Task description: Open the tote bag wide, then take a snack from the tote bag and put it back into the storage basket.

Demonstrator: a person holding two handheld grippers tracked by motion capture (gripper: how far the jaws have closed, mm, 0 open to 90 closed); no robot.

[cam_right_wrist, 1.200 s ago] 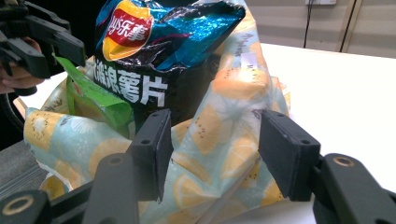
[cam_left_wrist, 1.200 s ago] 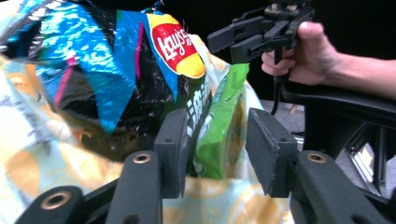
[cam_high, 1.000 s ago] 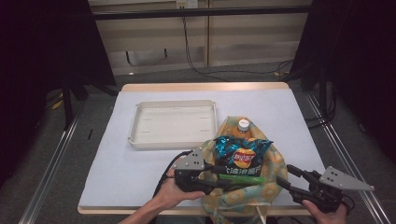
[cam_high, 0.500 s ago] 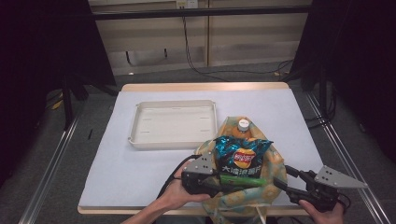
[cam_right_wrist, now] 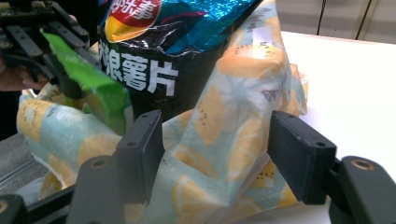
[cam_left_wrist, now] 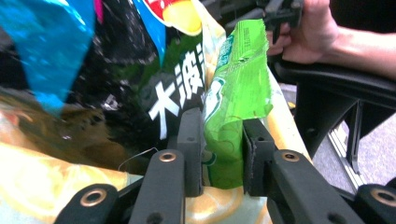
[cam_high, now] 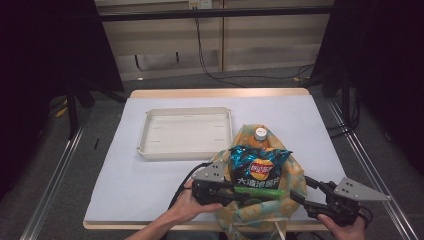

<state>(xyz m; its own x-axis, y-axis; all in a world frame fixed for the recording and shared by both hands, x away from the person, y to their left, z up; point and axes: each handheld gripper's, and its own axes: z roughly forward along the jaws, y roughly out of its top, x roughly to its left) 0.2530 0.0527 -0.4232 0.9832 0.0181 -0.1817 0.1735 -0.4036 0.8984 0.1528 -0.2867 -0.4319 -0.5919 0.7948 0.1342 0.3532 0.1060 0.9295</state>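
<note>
The left gripper (cam_left_wrist: 223,154) has just been closing and now pinches a crinkly green packet (cam_left_wrist: 236,93), its long axis running straight ahead out of the soft fruit-print bag (cam_right_wrist: 224,140). The right gripper (cam_right_wrist: 215,154), jaws just widening, straddles that bag's fabric unclamped beside the glossy crisp bag (cam_right_wrist: 163,42)

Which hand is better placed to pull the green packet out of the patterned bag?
Left. The left gripper has just been closing its jaws on the green plastic packet. The right gripper stands open around the lemon-patterned fabric bag.
</note>
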